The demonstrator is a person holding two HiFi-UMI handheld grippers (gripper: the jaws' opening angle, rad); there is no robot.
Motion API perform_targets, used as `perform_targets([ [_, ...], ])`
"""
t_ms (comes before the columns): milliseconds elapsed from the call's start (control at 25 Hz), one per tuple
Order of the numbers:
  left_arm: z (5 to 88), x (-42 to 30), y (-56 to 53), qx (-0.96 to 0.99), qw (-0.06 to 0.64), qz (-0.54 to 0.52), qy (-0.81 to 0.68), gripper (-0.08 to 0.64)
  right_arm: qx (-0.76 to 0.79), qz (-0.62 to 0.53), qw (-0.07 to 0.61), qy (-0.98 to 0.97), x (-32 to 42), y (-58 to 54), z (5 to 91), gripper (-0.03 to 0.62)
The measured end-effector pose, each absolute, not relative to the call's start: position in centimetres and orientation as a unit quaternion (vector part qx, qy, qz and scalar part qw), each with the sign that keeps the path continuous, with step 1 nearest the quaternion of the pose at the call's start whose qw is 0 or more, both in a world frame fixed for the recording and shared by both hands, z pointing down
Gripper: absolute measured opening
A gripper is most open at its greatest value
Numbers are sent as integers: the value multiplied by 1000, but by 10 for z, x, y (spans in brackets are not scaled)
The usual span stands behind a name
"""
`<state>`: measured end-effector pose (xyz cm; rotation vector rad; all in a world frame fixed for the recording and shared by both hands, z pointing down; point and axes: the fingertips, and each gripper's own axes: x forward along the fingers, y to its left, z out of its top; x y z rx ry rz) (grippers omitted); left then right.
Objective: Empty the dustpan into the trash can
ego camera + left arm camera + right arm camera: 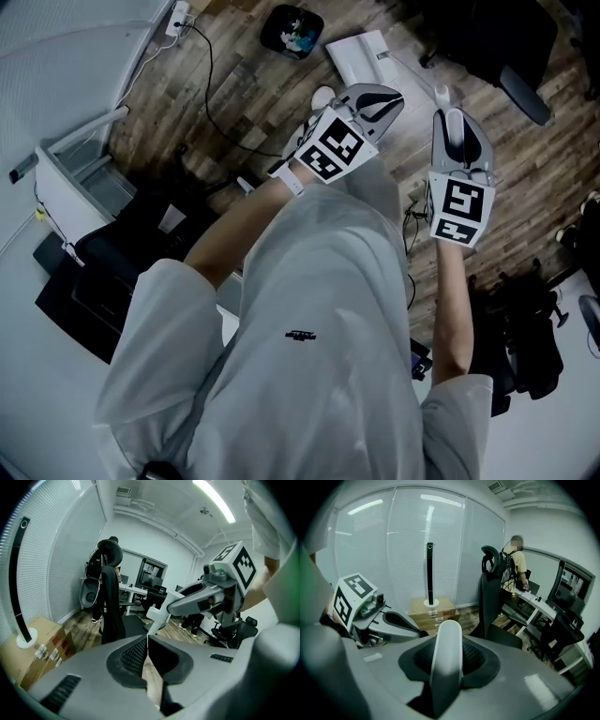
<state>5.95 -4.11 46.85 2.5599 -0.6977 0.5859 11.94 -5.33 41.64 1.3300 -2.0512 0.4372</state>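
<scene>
In the head view I look down past a white shirt to the wooden floor (234, 103). The white dustpan (361, 56) sits near the dark trash can (292, 30), which has colourful scraps in it. I cannot tell whether the pan rests on the boards. Its white handle (441, 94) reaches back to the right claw (451, 120), and the left claw (380, 101) is held beside it, apart from the pan. In the left gripper view I see my left claw's jaws meeting at the tips, closed on nothing, with only floor showing through the slit below them. Beyond them the right claw carries the white handle, in front of an office chair (110, 602) and a cardboard box (42, 641). In the right gripper view the jaws are clamped on the rounded white handle, which stands upright between the dark pads. The left claw is off to the left, stacked boxes (431, 611) sit by the blinds, and a person (513, 562) is at the far right.
</scene>
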Motion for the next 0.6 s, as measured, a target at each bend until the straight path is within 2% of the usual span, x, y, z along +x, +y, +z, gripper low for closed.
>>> perform_targets([
  [240,460,46,-41,915,208,223,-263,8,511,184,344,-766,141,-59,451,121],
  [600,445,32,-45,905,218,225,-289,8,531,238,338,-740,174,-84,503,124],
])
